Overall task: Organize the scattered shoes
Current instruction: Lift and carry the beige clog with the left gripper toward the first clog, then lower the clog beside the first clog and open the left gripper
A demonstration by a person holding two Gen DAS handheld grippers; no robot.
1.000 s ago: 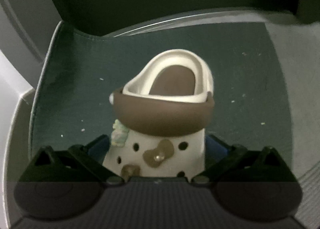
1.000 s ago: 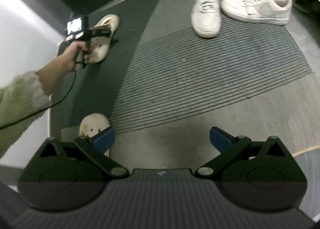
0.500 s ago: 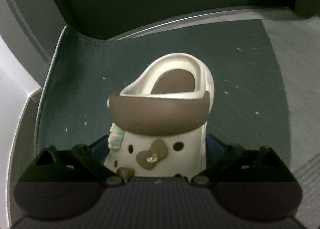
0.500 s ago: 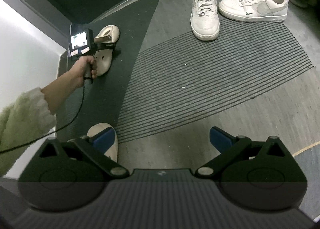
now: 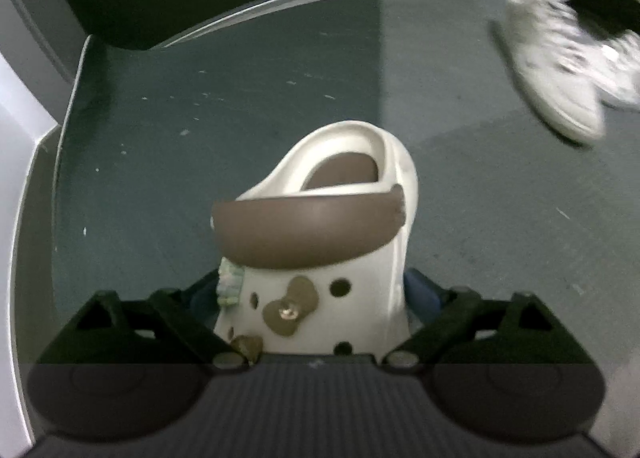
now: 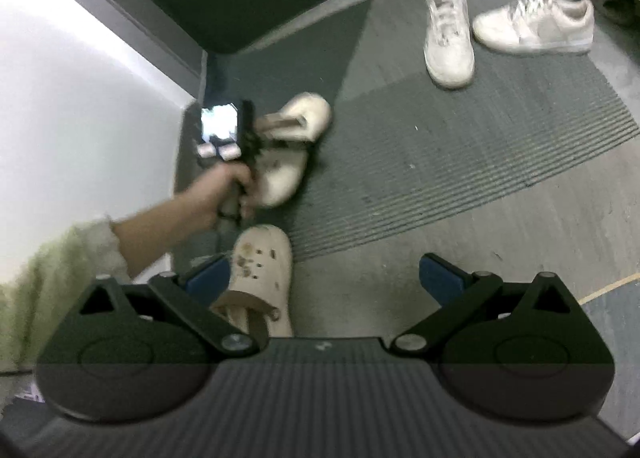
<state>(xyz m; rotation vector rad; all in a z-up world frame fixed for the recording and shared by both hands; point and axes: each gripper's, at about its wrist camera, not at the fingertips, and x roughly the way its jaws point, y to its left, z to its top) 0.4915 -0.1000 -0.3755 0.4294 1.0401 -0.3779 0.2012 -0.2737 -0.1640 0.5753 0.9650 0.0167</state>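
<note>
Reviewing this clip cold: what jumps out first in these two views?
The cream clog with a brown strap, clamped at the toe in the left gripper, fills the left wrist view. In the right wrist view its mate lies by the open right gripper, and two white sneakers sit far right on the ribbed mat.

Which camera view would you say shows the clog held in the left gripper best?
The left wrist view: the clog fills the centre, sharp, with its brown strap and charms clear. The right wrist view shows it small, blurred and partly hidden behind the left gripper.
</note>
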